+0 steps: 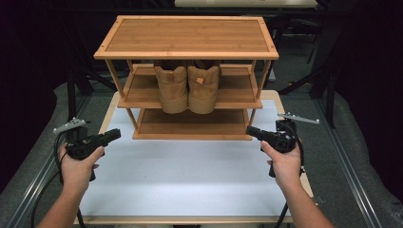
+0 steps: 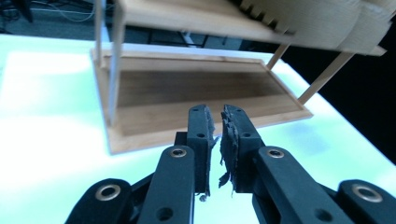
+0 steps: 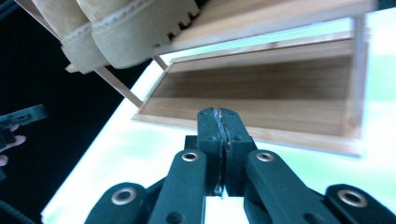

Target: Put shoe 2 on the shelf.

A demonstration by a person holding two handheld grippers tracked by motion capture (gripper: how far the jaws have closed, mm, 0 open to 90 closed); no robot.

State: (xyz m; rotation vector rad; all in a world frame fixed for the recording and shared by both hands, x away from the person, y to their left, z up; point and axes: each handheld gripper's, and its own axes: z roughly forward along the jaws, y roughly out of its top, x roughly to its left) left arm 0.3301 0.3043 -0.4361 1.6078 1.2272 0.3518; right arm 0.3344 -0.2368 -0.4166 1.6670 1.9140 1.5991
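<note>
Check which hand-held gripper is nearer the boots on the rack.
Right, though only slightly. The right hand-held gripper is below and right of the boots; the left hand-held gripper is below and left, a bit farther out.

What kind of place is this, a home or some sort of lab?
Most likely a lab or recording setup rather than a home. A wooden shoe rack with a pair of tan boots stands on a white table framed by metal rails, the surroundings are dark, and a person holds the left gripper and right gripper trailing cables.

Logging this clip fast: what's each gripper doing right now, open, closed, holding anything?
Left gripper: open a narrow gap, nothing between its fingers.
Right gripper: closed, fingers pressed together, holding nothing.
</note>
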